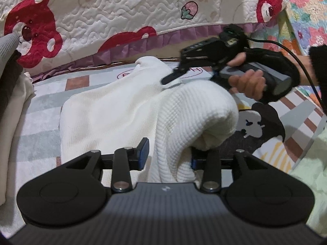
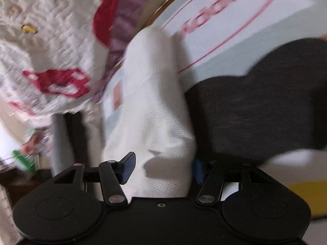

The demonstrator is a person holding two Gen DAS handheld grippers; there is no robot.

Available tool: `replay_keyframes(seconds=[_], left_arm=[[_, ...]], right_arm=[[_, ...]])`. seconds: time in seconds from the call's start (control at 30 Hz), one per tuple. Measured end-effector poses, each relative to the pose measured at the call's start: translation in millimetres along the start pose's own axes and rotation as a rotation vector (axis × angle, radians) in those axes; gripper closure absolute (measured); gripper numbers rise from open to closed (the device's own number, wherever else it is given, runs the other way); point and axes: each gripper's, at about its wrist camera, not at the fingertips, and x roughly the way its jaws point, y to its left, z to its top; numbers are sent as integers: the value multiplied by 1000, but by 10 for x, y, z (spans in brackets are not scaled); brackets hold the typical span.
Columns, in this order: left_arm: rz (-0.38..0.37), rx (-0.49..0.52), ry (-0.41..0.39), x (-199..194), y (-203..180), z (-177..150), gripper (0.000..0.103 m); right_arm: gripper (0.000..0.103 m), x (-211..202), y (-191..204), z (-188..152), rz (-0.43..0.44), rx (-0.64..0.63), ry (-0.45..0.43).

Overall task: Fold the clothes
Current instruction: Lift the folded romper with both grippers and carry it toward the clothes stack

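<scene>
The white garment [image 1: 126, 110] lies on the striped mat [image 1: 36, 134] below the quilt [image 1: 122, 10], one side rolled into a fat fold; it is a waffle knit, soft and light, so it will sag and drape rather than hold a crease; best pinched at a hem or corner through both layers. The left gripper [image 1: 169, 153] has cloth between its parted blue pads [image 1: 144, 153], seemingly not clamped; the right gripper [image 2: 163, 167] likewise stands open astride the knit, blurred.
</scene>
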Motion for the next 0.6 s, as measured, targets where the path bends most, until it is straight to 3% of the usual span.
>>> replay_keyframes(seconds=[0.07,0.1,0.17,0.2,0.23,0.27,0.47,0.6], left_arm=[[0,21,6,24,-36,-12,59],[2,41,5,40,-70,-21,59],[10,82,3,68,-140,-41,54],[26,104,-2,71,-176,-56,57],[30,122,-10,54,-208,-64,74],[24,136,-19,14,-239,-60,83],[15,214,-168,-376,-427,-36,86],[-8,199,-238,-547,-469,19,86]], right_arm=[[46,71,8,18,25,-49,3],[64,103,16,13,15,-70,4],[70,123,34,-26,1,-106,-14],[74,105,53,-64,3,-122,-32],[76,82,80,-103,5,-138,-49],[76,26,118,-146,24,-153,-75],[78,-418,455,-364,238,-187,-199],[78,-728,600,-472,279,-174,-234]])
